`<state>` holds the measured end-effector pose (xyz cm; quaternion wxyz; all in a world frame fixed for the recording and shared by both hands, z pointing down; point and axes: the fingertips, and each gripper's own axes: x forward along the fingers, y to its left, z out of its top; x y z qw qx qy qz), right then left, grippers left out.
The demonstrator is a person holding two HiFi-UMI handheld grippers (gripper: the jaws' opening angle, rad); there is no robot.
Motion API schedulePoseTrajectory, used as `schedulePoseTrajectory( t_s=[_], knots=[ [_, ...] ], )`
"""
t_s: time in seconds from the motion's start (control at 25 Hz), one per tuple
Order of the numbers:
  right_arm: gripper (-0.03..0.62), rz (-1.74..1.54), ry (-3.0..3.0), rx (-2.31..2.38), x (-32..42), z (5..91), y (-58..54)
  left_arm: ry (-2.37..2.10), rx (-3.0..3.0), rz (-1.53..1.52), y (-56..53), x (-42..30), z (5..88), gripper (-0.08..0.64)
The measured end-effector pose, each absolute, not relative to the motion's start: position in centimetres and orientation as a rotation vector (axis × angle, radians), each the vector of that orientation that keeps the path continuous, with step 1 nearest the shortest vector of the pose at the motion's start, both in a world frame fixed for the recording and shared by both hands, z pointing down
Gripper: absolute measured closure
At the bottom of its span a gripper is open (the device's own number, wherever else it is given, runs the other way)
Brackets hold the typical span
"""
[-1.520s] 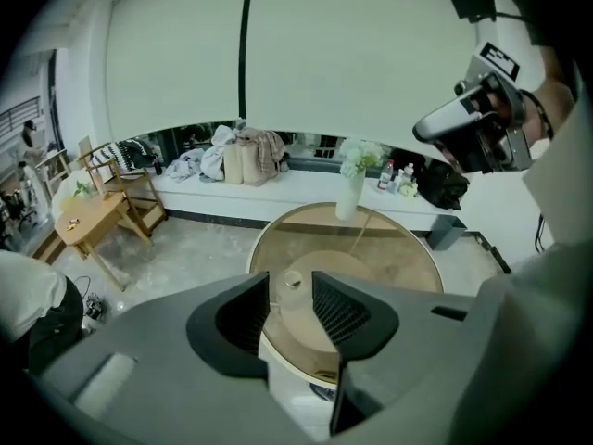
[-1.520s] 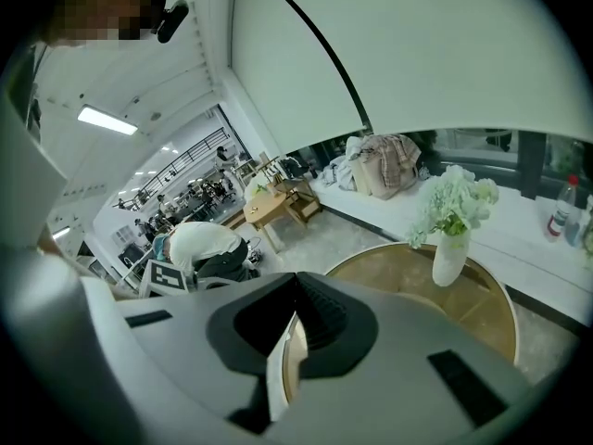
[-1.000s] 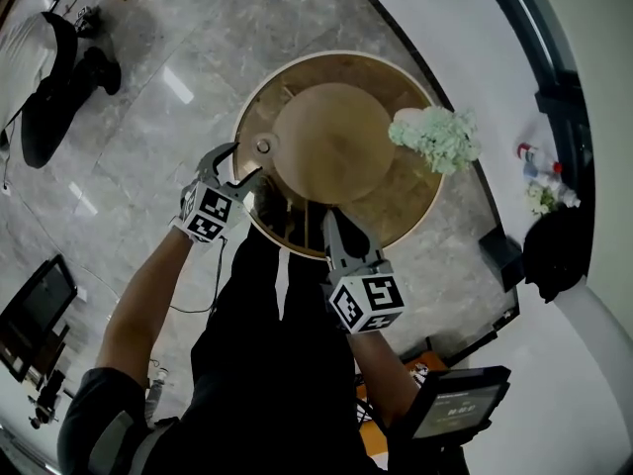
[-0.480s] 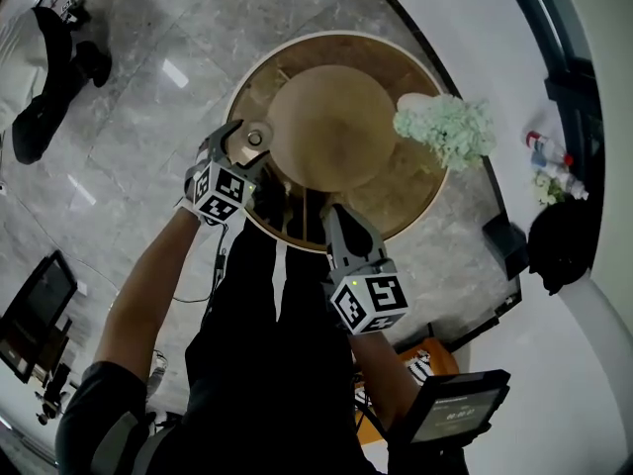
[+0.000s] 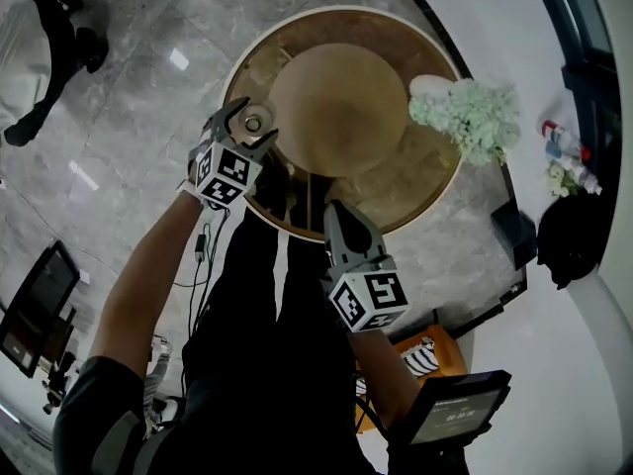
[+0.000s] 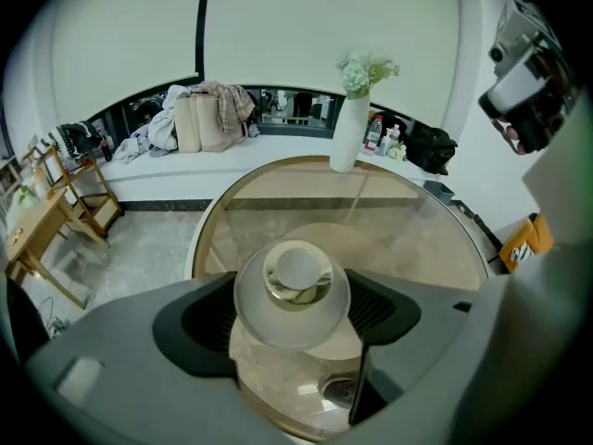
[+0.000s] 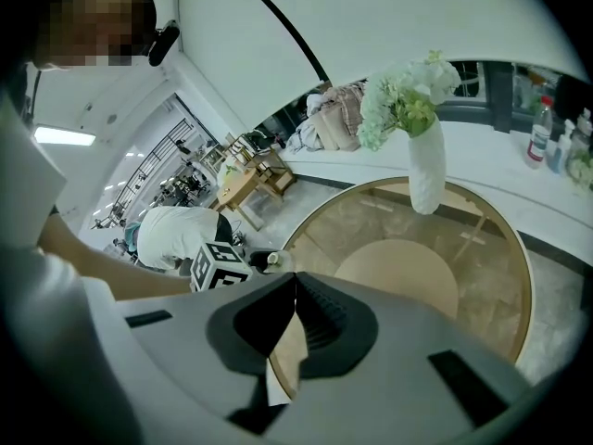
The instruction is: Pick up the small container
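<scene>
A round glass table (image 6: 408,221) with a gold rim sits under the left jaws. Straight past those jaws a big white wall (image 6: 315,35) curves round. Low on it is a dark window strip (image 6: 292,105), with a long white ledge (image 6: 185,170) below. Off to their left, a wooden rack (image 6: 79,207) stands on the shiny grey stone floor (image 6: 139,258). Far left of the right jaws, a ceiling light (image 7: 65,135) glows.

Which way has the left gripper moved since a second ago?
Yes: forward over the table rim to the small container. The left gripper jaws, just opened wider, now flank it.
</scene>
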<state>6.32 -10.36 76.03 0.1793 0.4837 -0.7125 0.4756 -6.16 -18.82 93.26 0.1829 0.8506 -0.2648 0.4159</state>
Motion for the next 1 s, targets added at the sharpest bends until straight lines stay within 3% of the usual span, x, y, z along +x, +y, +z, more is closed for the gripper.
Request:
schedulePoseTrajectory(
  t_s=[1.0],
  knots=[
    [0.586,1.363,-1.987,1.363,7.5,76.9,-7.7,-0.842,2.373,1.128,-19.3,-5.7,93.4,0.222]
  ],
)
